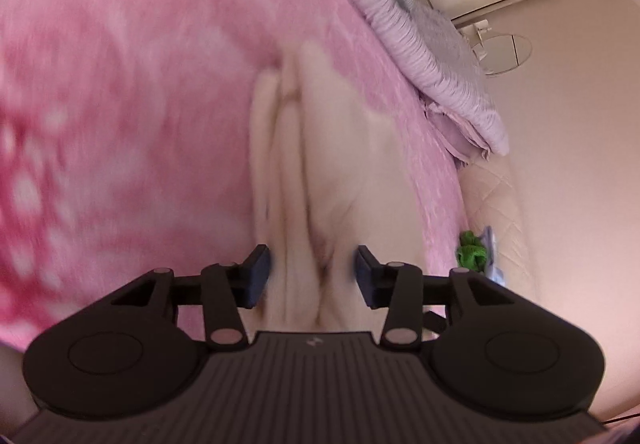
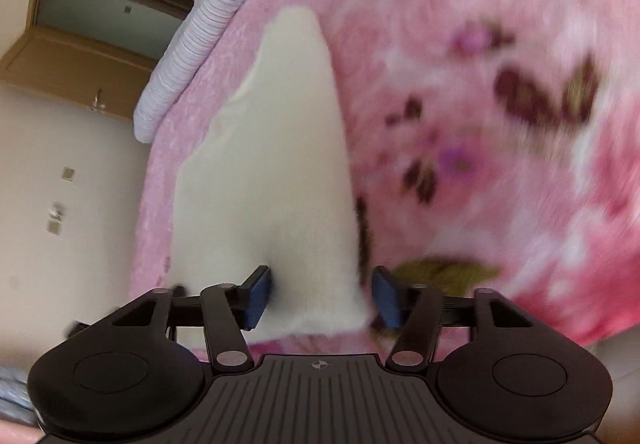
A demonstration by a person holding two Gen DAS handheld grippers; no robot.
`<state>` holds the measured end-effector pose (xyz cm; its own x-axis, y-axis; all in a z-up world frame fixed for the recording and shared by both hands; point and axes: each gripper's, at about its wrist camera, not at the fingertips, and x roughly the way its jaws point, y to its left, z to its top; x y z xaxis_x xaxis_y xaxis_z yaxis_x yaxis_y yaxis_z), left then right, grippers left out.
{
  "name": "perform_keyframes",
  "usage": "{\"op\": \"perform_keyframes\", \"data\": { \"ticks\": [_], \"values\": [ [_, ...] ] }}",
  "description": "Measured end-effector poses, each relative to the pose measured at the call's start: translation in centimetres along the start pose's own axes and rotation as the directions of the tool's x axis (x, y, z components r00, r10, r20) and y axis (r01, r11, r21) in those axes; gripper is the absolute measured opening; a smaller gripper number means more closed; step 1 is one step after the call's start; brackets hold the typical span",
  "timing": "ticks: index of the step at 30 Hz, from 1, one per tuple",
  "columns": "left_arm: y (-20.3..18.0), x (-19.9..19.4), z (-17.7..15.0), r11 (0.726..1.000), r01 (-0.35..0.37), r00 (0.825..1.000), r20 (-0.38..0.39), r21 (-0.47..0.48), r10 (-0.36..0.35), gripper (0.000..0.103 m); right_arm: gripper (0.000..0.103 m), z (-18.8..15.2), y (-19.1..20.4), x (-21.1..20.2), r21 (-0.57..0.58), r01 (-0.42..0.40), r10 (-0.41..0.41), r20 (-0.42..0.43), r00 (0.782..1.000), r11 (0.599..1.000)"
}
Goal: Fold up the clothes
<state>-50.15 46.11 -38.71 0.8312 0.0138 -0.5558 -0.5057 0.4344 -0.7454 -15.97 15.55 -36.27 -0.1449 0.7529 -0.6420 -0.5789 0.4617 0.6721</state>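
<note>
My left gripper point(image 1: 313, 276) and right gripper point(image 2: 320, 296) stand with jaws spread astride the cream garment point(image 2: 276, 163), which lies bunched in lengthwise creases on the pink blanket point(image 2: 480, 3); folding looks unfinished.

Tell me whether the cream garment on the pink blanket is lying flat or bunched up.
Bunched at one end: in the left wrist view the cream garment shows long ridges and creases. In the right wrist view it looks smoother. It lies on the pink blanket.
</note>
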Motion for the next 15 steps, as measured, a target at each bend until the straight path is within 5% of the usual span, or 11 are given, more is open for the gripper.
{"op": "perform_keyframes", "data": {
  "ticks": [4,9,11,13,14,15],
  "values": [
    [-0.4,1.4,1.7,1.000,-0.029,0.999,0.014,0.003,0.029,0.053,0.063,1.6,1.1,-2.1,-0.113,0.089,-0.081,0.073,0.994,0.990],
    [-0.4,5.2,5.3,0.998,-0.058,0.998,0.021,-0.002,0.058,0.056,0.063,4.7,1.1,1.7,-0.103,0.096,-0.089,0.070,0.994,0.990],
    [-0.4,6.7,6.8,0.998,-0.070,0.997,0.023,-0.005,0.070,0.046,0.063,5.6,0.7,3.6,-0.059,0.074,-0.070,0.066,0.995,0.996],
    [-0.4,7.9,7.7,0.997,-0.082,0.996,0.027,0.008,0.081,0.018,0.063,6.1,0.3,5.1,-0.014,0.050,-0.049,0.068,0.996,0.999],
    [-0.3,8.1,7.7,0.996,-0.088,0.996,0.031,0.032,0.087,0.015,0.063,6.3,0.1,5.6,-0.004,0.045,-0.045,0.070,0.997,0.999],
    [-0.4,8.4,7.8,0.995,-0.084,0.996,0.038,0.052,0.082,0.012,0.039,6.5,0.0,6.2,0.004,0.042,-0.043,0.073,0.996,0.999]
  ]
}}
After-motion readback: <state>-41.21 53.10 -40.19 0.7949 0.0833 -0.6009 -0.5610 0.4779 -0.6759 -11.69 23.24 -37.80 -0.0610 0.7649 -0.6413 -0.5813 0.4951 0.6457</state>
